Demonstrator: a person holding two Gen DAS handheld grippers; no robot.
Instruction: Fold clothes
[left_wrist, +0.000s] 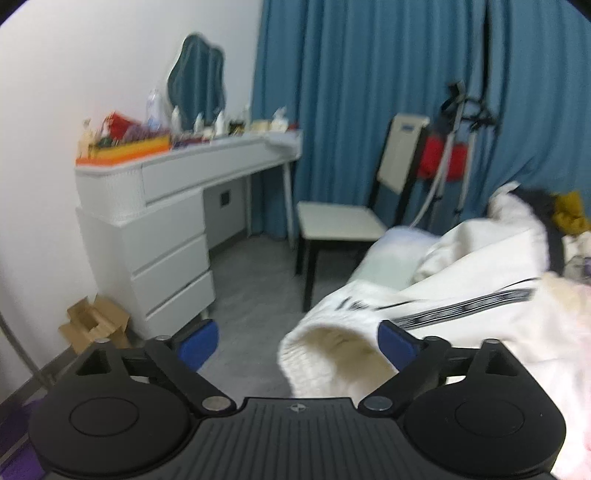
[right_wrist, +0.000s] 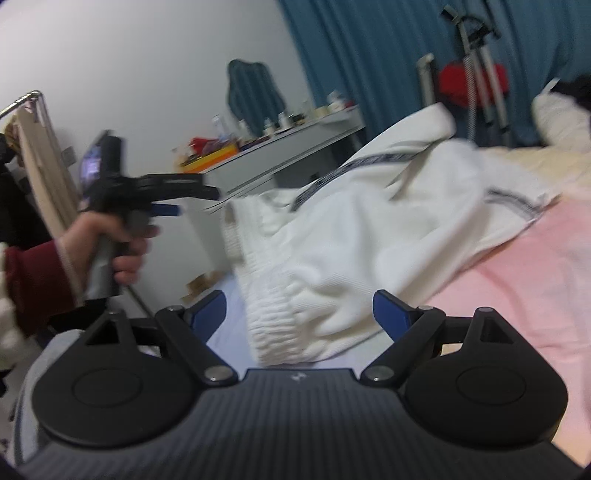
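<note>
The white garment (right_wrist: 351, 236) lies crumpled on the bed's pink sheet (right_wrist: 517, 280), ribbed hem (still bunched) nearest. Left gripper (left_wrist: 297, 341) and right gripper (right_wrist: 299, 312) both gape wide, holding nothing; next, seemingly, pinching that hem.

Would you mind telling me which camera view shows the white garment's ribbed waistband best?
The right wrist view shows it best: the ribbed waistband of the white garment runs nearly whole across the bed, just ahead of the open right gripper. The left wrist view shows only one blurred ribbed opening between the open left gripper's fingers.
</note>
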